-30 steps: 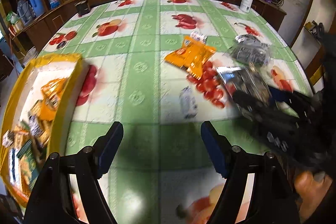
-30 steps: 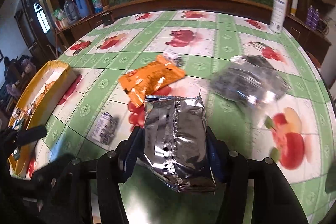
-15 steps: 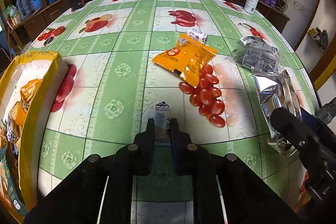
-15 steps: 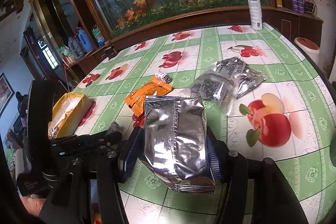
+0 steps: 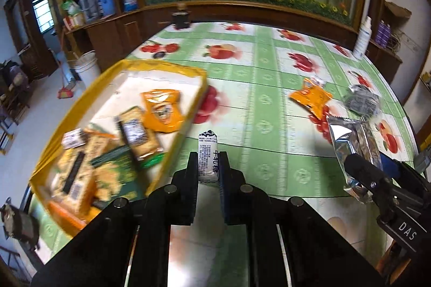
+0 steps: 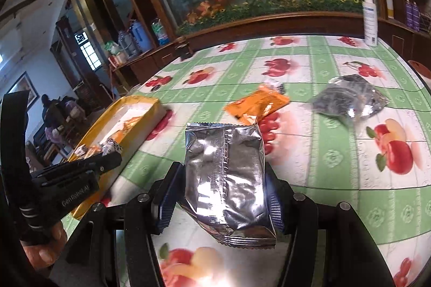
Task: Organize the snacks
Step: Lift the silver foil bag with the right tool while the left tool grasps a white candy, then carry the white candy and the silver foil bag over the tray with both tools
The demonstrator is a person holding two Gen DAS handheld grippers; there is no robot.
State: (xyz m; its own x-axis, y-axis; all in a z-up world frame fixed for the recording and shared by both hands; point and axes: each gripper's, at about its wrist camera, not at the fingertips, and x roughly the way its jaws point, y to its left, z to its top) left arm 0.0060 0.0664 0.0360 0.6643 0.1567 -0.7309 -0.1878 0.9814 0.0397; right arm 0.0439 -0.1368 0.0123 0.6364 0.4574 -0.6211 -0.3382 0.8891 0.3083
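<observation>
Fingers of the left gripper (image 5: 208, 164) clench a white candy roll (image 5: 207, 156); right gripper (image 6: 219, 195) grasps a silver packet (image 6: 225, 179) (both lifted).

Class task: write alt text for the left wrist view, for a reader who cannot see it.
The left gripper is shut on a small white candy packet beside a yellow tray of snacks. To the right, the right gripper holds a silver foil packet above the green fruit-print tablecloth.

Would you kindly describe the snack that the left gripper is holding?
Beside the yellow tray, the left gripper is shut on a small white candy roll. It is a slim cylinder with dark print, unlike the flat orange packet and foil bags.
</observation>
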